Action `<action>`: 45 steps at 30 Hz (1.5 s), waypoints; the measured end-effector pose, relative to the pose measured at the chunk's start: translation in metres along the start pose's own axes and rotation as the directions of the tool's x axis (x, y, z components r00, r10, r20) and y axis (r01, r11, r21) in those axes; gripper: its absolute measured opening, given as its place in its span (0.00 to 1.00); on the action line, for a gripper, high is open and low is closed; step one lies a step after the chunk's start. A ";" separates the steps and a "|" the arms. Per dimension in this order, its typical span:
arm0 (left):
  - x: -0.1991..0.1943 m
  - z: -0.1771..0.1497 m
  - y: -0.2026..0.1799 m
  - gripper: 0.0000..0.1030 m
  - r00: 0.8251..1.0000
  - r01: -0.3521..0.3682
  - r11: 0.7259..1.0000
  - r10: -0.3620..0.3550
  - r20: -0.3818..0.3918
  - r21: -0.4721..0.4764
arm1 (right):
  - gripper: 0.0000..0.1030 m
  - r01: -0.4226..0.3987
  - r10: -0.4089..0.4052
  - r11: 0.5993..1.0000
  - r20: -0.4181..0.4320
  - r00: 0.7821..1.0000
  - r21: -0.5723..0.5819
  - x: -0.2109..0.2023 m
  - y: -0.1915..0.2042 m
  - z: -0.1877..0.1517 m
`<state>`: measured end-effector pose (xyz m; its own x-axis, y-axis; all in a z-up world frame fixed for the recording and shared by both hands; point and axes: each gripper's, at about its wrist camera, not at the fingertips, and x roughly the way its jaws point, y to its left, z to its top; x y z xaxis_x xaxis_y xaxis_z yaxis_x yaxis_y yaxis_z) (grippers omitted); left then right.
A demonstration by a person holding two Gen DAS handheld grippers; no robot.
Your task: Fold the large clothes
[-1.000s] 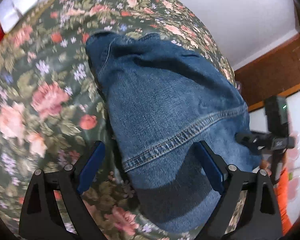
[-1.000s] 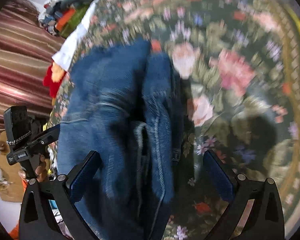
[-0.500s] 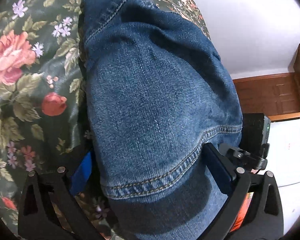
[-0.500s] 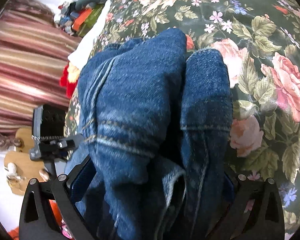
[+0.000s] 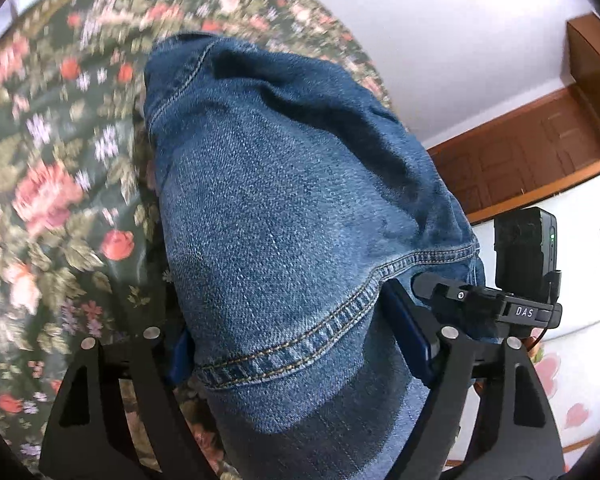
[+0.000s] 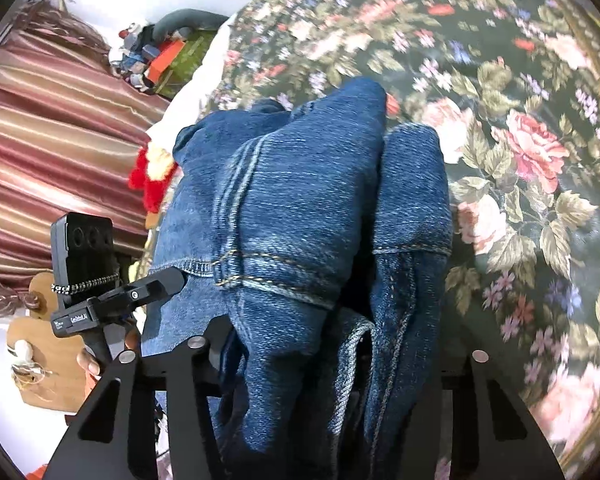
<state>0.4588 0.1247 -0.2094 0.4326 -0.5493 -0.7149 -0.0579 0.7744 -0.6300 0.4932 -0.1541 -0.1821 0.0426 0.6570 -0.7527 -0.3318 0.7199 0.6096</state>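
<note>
Folded blue jeans [image 5: 292,200] lie bunched on a floral bedspread [image 5: 52,200]. My left gripper [image 5: 288,328] straddles the hemmed end of the bundle. Its jaws are closing, and both blue pads [image 5: 408,332] press against the denim. In the right wrist view the jeans [image 6: 300,208] fill the gap of my right gripper [image 6: 336,344]. Its jaws are closing too and squeeze the thick folds, which hide the pads. Each gripper shows in the other's view, the right gripper [image 5: 500,308] beside the jeans and the left gripper [image 6: 100,304] likewise.
The floral bedspread [image 6: 520,160] stretches away to the right. A striped curtain [image 6: 40,140], a red and white cloth [image 6: 152,176] and a heap of small items [image 6: 160,52] lie beyond the bed's left edge. A wooden door [image 5: 520,160] stands behind.
Both grippers went from open above the jeans to down around them, and their jaws have narrowed onto the denim. The bundle looks slightly raised and more bunched now.
</note>
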 end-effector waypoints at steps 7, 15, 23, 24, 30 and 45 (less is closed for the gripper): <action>-0.071 0.009 -0.026 0.79 0.994 0.003 0.996 -0.013 0.109 0.094 | 0.47 0.007 0.003 0.996 0.124 0.992 -0.084 -0.047 0.066 -0.004; -0.152 0.014 -0.032 0.79 0.977 -0.044 0.984 0.007 0.211 0.170 | 0.46 -0.018 0.044 0.992 0.209 0.977 -0.122 -0.060 0.130 -0.009; -0.169 -0.003 0.019 0.79 0.983 -0.071 0.991 0.050 0.178 0.116 | 0.46 -0.038 0.049 0.996 0.144 0.988 -0.078 -0.008 0.152 -0.024; -0.166 -0.005 0.026 0.79 0.984 -0.071 0.992 0.053 0.167 0.103 | 0.46 -0.038 0.046 0.997 0.130 0.990 -0.066 0.003 0.151 -0.027; -0.134 -0.030 0.088 0.79 0.993 -0.092 0.996 0.091 0.078 0.015 | 0.46 -0.032 0.032 0.999 0.013 0.999 0.016 0.078 0.129 -0.044; -0.120 -0.097 0.133 0.80 0.981 -0.171 0.985 0.170 0.090 0.001 | 0.60 0.107 -0.127 0.982 -0.128 0.984 -0.155 0.118 0.130 -0.061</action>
<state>0.3119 0.2629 -0.2369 0.4959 -0.3791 -0.7813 -0.1304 0.8570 -0.4986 0.3973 0.0028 -0.2069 -0.0368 0.5257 -0.8499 -0.4671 0.7428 0.4797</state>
